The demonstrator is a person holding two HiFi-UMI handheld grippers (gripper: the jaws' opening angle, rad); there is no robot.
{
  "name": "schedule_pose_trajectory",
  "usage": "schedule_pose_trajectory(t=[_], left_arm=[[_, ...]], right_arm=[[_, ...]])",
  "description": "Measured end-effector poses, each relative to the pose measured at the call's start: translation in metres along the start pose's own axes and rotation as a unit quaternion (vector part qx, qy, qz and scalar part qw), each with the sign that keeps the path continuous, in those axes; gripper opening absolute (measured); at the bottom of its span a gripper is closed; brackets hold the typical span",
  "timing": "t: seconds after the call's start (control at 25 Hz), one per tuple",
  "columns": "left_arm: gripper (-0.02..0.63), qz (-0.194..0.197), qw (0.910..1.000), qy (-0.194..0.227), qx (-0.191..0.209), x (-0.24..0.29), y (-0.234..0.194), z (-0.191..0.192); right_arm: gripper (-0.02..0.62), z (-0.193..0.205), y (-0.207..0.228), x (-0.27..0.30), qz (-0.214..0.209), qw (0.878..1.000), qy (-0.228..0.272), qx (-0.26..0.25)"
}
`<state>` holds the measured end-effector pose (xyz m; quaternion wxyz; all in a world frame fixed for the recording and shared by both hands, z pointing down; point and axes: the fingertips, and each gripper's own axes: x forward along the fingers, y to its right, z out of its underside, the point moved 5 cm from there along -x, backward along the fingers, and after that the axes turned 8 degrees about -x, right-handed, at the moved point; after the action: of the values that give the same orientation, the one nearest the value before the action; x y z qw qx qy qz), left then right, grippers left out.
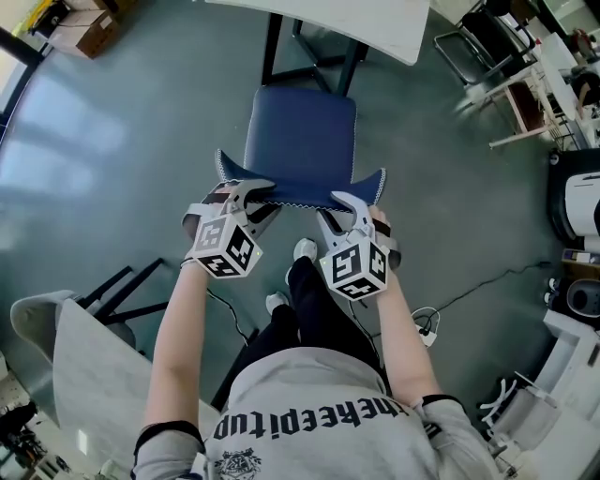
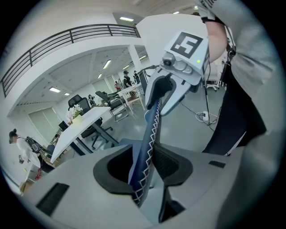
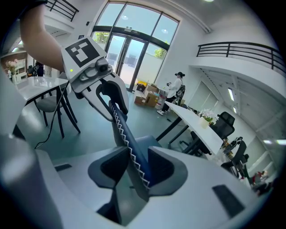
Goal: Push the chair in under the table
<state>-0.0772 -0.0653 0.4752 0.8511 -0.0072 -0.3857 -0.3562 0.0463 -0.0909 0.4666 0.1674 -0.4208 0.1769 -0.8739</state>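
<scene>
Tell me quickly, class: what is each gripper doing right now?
Left gripper: closed on the chair backrest.
Right gripper: closed on the same chair backrest.

I was looking into a big open-plan office: white worktops (image 2: 85,123), wheeled office chairs (image 2: 76,102), a railed mezzanine (image 3: 241,49), glass entrance doors (image 3: 129,56) and ceiling strip lights (image 2: 126,19).

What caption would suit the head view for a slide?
Left gripper and right gripper hold the backrest of the blue chair, facing the white table.
</scene>
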Motion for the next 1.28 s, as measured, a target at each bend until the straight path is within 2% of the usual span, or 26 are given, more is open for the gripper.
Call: schedule_pose_trajectory(t=[0.56,0.76,1.28], left_arm=[[0.150,0.013,0.9996,-0.019,-0.015,0.016,-0.053,0.003],[0.150,0.009,0.9998,-0.012,-0.009,0.018,-0.081,0.009],[0.146,0.040,0.9992,-0.007,0.005,0.025,-0.129,0.020]], right_arm=[[0.141,-0.015,0.037,0.034,-0.007,1.000,0.002,-0.001],[0.140,-0.028,0.052,0.053,-0.003,1.000,0.003,-0.002],[0.140,-0.049,0.076,0.085,0.007,1.000,-0.007,0.014]])
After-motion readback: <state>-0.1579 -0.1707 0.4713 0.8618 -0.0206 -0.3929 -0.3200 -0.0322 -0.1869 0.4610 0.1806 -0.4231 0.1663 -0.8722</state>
